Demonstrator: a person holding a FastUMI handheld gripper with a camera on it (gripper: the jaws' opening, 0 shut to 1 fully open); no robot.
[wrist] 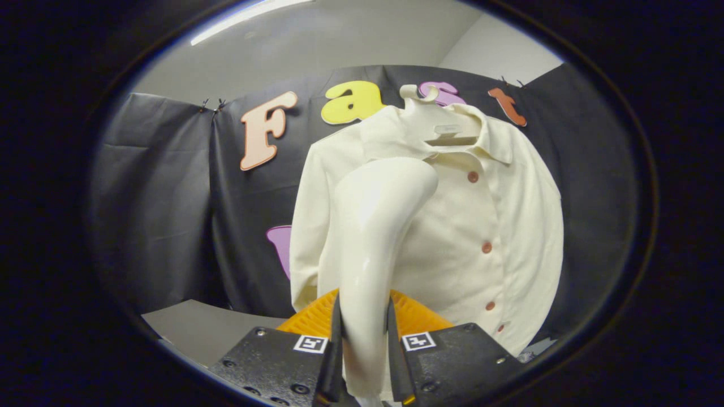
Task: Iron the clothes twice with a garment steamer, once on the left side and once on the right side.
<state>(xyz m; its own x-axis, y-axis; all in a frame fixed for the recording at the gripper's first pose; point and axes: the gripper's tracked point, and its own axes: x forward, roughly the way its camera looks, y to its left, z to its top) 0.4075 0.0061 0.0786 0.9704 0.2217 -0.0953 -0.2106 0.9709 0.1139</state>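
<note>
Between the two fingers of the gripper [365, 333] stands the garment steamer [373, 237], a glossy cream handle clamped on both sides, the jaws narrowed onto its lower shaft. Long axis of the steamer runs up and away from the fingers, near vertical at the grip, then bends toward the right at the top, where the rounded head [401, 178] lies against or just in front of the shirt's chest; contact cannot be confirmed. The head's working face points away toward the fabric, so it is hidden. Just beyond the fingers hangs the cream button-front shirt [509, 226] on a pale plastic hanger [421, 99], hook up against the black cloth wall [158, 198]. The steamer overlaps the shirt's left half as seen, beside the placket; four reddish-brown buttons [486, 247] run down the placket to the right of the head. Collar is open and flat. The gripper looks upward at the garment from a low position, tilted slightly, so the shirt leans. A small light neck label [449, 129] sits inside the collar, too small to read. Each finger block carries a square black-and-white marker tag [310, 343]. A pale tabletop [198, 328] lies below the wall.
</note>
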